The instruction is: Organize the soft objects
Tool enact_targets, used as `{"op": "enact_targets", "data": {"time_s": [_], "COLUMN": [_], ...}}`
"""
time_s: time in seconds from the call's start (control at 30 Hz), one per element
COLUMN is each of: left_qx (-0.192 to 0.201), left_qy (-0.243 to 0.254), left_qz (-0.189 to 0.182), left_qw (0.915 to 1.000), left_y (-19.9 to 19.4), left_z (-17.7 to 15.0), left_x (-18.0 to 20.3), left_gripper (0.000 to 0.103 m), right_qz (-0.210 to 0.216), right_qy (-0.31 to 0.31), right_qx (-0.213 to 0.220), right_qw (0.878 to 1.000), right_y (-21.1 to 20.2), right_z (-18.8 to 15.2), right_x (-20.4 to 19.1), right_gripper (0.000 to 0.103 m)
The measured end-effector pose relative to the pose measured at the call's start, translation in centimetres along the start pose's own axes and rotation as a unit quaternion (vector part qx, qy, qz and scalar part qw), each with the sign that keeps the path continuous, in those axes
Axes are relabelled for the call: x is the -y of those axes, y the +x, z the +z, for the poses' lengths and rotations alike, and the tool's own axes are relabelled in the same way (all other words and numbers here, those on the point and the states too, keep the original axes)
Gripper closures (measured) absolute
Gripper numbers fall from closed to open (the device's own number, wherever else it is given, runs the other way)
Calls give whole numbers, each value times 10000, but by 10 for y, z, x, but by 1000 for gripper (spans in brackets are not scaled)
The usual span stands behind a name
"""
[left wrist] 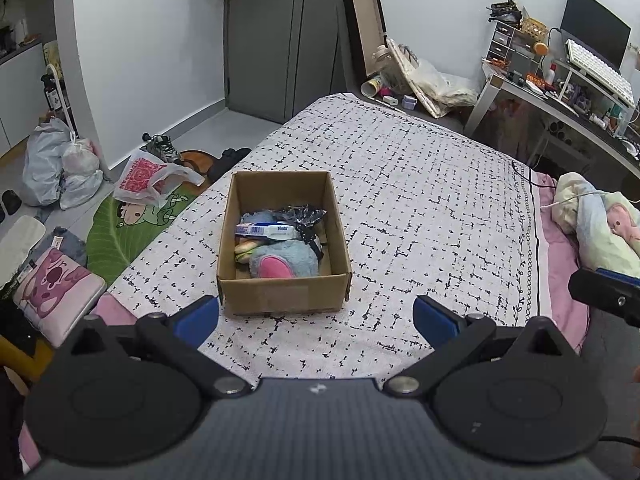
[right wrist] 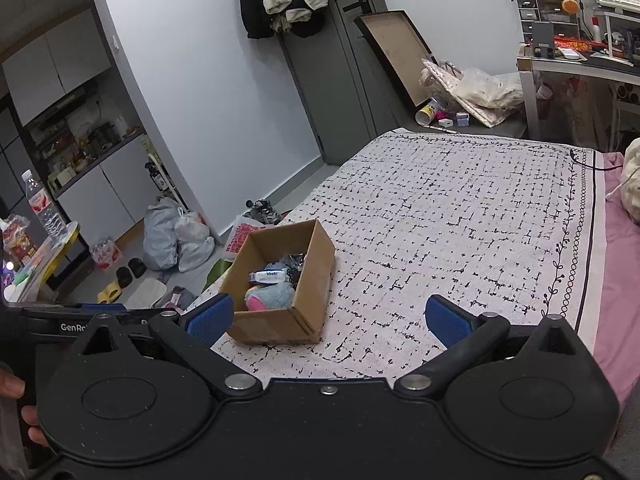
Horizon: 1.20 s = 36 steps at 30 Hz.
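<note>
A brown cardboard box [left wrist: 280,296] [right wrist: 316,256] stands on the bed's black-and-white patterned cover [left wrist: 420,200] [right wrist: 460,216]. Inside lie a blue plush toy with a pink patch [left wrist: 280,262] [right wrist: 266,298], a white and blue tissue pack [left wrist: 266,231] [right wrist: 269,277], a crinkled dark bag [left wrist: 306,218] and something yellow-green [left wrist: 244,250]. My left gripper [left wrist: 316,314] hovers open just in front of the box, with nothing between its fingers. My right gripper [right wrist: 330,318] is open too, empty, nearer the bed's front edge with the box ahead to its left.
A crumpled pastel blanket [left wrist: 600,228] lies on the pink sheet at the right. A pink cushion [left wrist: 56,288], plastic bags [left wrist: 152,178] [right wrist: 176,236] and shoes are on the floor left of the bed. A cluttered desk [left wrist: 560,96] stands at the back right.
</note>
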<state>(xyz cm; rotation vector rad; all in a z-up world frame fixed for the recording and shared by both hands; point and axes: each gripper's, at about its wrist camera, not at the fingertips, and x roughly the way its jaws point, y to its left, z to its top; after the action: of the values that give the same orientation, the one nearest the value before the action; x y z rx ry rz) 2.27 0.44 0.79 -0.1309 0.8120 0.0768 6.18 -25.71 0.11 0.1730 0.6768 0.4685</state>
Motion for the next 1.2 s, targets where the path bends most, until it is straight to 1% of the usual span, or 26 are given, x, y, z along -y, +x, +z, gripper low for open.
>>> {"op": "enact_targets", "data": {"time_s": [0.33,0.47,1.2], "left_qx": [-3,6,15], "left_qy": [-72,-84,-49], "left_qz": [42,1,27], "left_qw": [10000,10000,10000], "left_y": [1,-2,-5], "left_z": [2,2,3], "left_x": [-8,-10,-8], "left_gripper": [1,1,1], "right_qz": [-28,-24,-43], "right_qy": [-8,-44,-3], "right_qx": [-60,-77,-62], "right_qw": [10000,10000,10000], "right_y": [3,3,3], "right_z": [-1,-1,-1], "right_x": [-3,-5,-3], "right_gripper": [0,0,0]}}
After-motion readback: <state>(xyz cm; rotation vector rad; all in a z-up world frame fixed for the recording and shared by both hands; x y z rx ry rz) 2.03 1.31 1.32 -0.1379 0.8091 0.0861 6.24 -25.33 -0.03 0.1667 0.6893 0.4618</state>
